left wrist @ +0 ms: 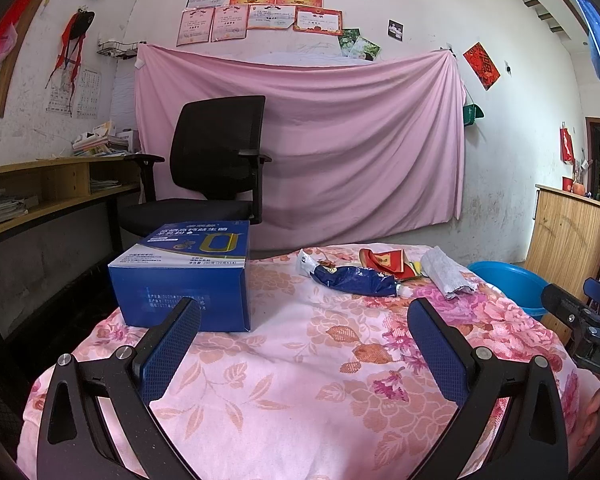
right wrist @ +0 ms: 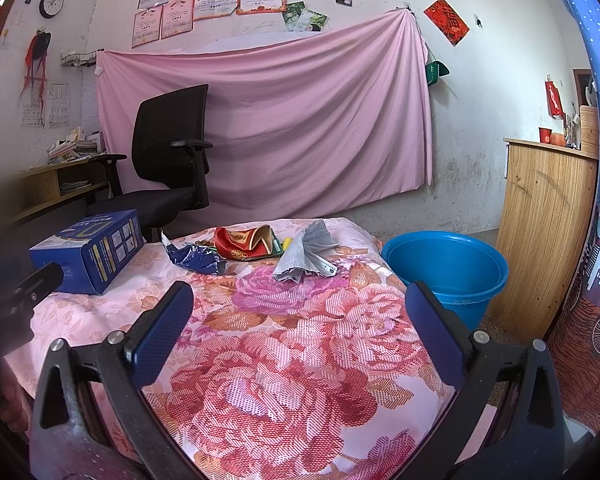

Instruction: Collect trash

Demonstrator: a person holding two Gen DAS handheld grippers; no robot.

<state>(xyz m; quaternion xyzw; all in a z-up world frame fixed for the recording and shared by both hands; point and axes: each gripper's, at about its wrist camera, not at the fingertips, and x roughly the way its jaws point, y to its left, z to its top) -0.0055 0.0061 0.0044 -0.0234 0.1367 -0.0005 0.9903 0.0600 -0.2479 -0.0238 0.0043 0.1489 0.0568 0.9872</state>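
**Both tools released above the floral cloth, trash at the far edge**

We hold both tools over a worktop draped in a pink floral cloth (left wrist: 300, 380). Off its far right corner, on the floor, stands a blue bucket (right wrist: 446, 268). A blue carton (left wrist: 184, 280) sits at the far left corner. Along the far edge lies the trash, bunched together: a crumpled grey tissue (right wrist: 304, 258) toward the right, a red wrapper (right wrist: 244, 244) just beside it, and a torn blue wrapper (left wrist: 354, 280) touching the red one on its left. Our left tool (left wrist: 304, 320) and right tool (right wrist: 298, 304) both stand spread wide, grasping nothing, well short of the trash.
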